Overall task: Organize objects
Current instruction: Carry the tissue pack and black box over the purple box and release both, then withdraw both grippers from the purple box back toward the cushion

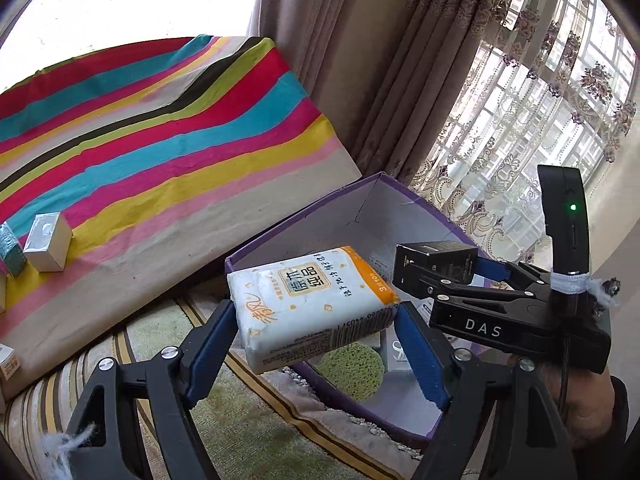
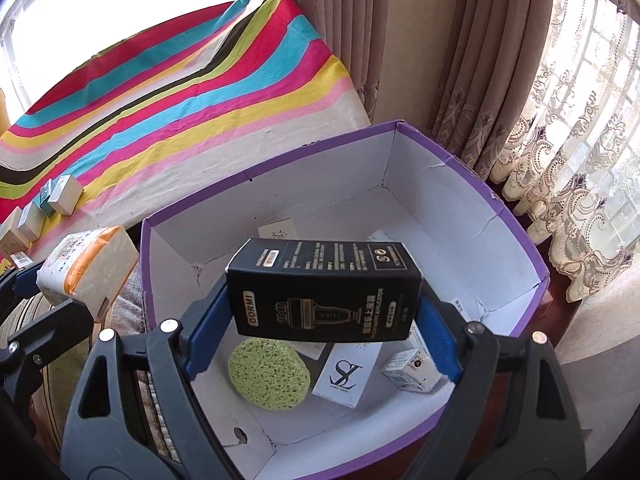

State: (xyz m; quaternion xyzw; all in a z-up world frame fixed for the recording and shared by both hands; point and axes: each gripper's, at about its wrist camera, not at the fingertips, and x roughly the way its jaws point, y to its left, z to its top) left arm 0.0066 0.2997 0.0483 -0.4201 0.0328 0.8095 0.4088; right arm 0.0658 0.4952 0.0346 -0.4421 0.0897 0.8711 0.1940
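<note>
My left gripper (image 1: 316, 320) is shut on a white tissue pack (image 1: 308, 300) with an orange band, its blue pads (image 1: 212, 344) pressing both ends. The pack hangs at the near left corner of an open purple box (image 1: 400, 220) with white inside walls. My right gripper (image 2: 324, 300) is shut on a black DORMI box (image 2: 324, 288) and holds it over the inside of the purple box (image 2: 472, 168). In the left wrist view the right gripper (image 1: 440, 276) and black box (image 1: 436, 254) show over the box. In the right wrist view the tissue pack (image 2: 88, 268) hangs just left of the rim.
Inside the purple box lie a green sponge (image 2: 269, 376), a white logo card (image 2: 346, 376) and a small white carton (image 2: 412, 372). Several small boxes (image 1: 48, 242) stand on a striped cloth (image 1: 160, 128) to the left. Curtains (image 2: 460, 60) hang behind, and a patterned rug (image 1: 240, 432) lies below.
</note>
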